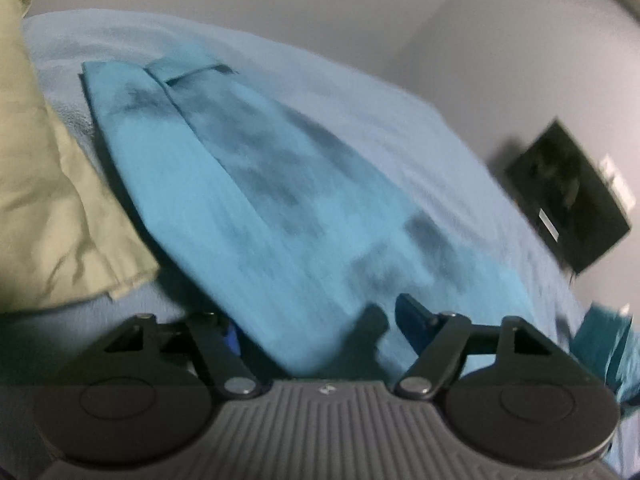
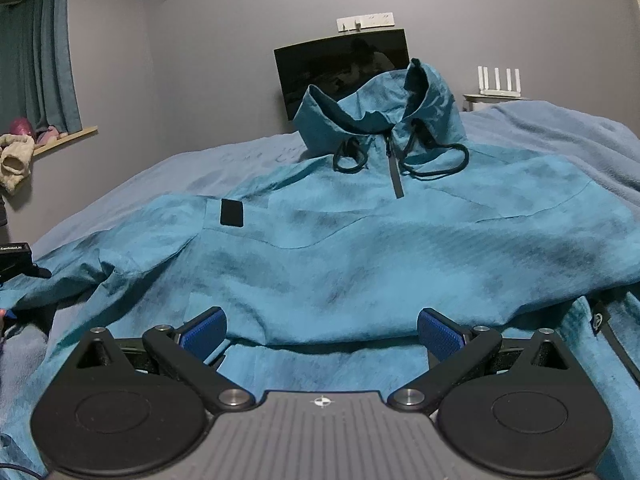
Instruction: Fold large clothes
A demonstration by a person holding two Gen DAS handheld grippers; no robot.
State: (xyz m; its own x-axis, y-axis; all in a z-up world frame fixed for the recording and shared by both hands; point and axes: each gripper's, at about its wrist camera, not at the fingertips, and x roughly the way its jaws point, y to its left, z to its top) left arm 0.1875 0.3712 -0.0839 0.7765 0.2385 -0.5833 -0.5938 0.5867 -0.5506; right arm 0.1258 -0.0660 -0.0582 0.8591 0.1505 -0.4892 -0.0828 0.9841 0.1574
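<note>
**Teal jacket spread on the bed, both tools at its edges**

The wide bed under a pale blue fleece blanket (image 2: 248,152) fills both views and serves as the landmark. On the middle of the bed lies the large mottled teal hooded jacket (image 2: 360,248), front up, its hood standing at the bed's far side, black drawcords (image 2: 436,164) looped beside a short dark zipper. One long teal sleeve (image 1: 224,184) stretches across the bed in the left wrist view, which is blurred. A crumpled beige cloth (image 1: 48,200) rests on the bed just beside that sleeve. Beyond the bed's far side, a dark flat screen (image 2: 340,68) leans against the grey wall. The right tool (image 2: 320,330) hovers at the jacket's near hem, jaws spread, gripping nothing. The left tool (image 1: 316,328) straddles the sleeve's near end, jaws partly apart; whether its pads press the fabric cannot be told.
</note>
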